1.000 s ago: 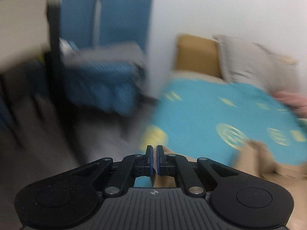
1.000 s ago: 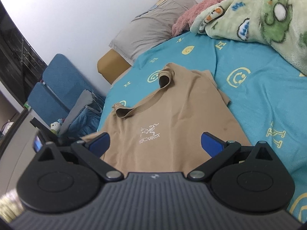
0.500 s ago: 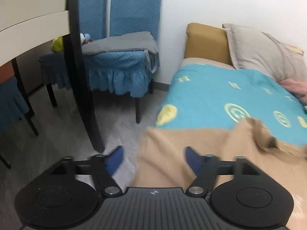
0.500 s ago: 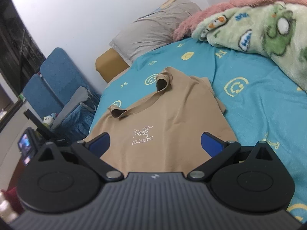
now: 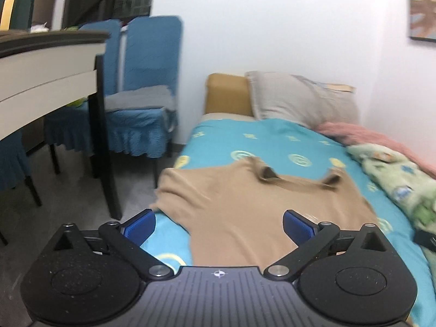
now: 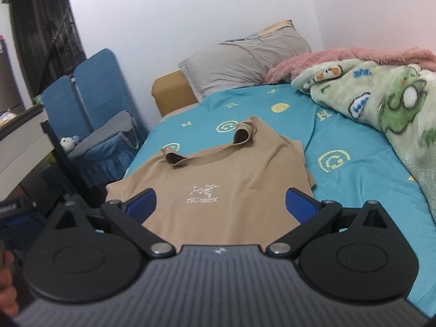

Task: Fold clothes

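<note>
The tan T-shirt lies flat on the bed, collar toward the pillow, long axis headward. Left tongs and right tongs hover wide, empty, above its hem.

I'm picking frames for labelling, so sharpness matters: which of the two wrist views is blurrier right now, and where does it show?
Left wrist view: softer, the tan T-shirt smeared at collar and edges, the bed sheet prints fuzzy, the left gripper itself crisp. Right wrist view: sharper, the T-shirt's logo visible though its lettering is hard to read; fisheye bending at the borders in both.
</note>
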Tool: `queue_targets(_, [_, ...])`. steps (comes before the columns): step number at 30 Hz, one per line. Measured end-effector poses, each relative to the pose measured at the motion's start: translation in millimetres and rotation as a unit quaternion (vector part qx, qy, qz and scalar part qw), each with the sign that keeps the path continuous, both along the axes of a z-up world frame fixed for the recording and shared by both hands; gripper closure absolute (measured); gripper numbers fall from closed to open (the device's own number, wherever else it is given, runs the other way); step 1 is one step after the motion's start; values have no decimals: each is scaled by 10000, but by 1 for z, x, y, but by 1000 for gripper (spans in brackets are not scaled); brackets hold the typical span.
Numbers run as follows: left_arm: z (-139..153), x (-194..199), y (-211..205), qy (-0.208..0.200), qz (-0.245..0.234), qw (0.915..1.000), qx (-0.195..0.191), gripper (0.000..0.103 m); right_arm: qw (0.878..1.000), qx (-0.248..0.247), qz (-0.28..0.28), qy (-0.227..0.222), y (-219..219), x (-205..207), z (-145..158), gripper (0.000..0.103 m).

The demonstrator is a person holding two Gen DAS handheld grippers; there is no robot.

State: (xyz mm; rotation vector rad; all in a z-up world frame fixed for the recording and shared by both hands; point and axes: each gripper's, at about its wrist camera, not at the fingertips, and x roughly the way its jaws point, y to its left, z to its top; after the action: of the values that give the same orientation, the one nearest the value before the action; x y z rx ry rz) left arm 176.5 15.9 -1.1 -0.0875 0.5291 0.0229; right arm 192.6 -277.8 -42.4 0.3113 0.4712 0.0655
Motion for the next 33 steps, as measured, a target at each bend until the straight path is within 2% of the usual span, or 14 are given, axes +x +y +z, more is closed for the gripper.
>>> queue_targets(3, [-7,-30,-14,-31,-142,9997,181,2,9998,-145,-57,-104,2,-18,7,0])
queue_targets(7, [-16,-50,-23,-89,-181,9998,12,0,9996,-93,-92,-262,1,-35,19,0])
queue_targets(10, [-28,-56,-27,-104,-174,9997,-95,0,9992,-198,-41,-345,4,-40,21,0])
queue_targets(15, [-44,-53,-36,1,-189,9995,247,0,9990,-346,-77,-287,6,-40,16,0])
queue_targets(20, [-46,-50,-26,42,-68,9999,86,0,9993,-260,-199,-158,-1,-37,11,0])
queue_targets(23, [-47,-48,-19,116,6,9999,-75,0,9996,-26,-290,-68,-8,-33,6,0])
queue_targets(27, [-48,-46,-15,204,20,9997,-118,0,9974,590,-366,196,-27,-16,-4,0])
queue_targets(33, [-50,-48,-16,256,-21,9996,-111,0,9851,1540,-471,607,-56,12,-20,0])
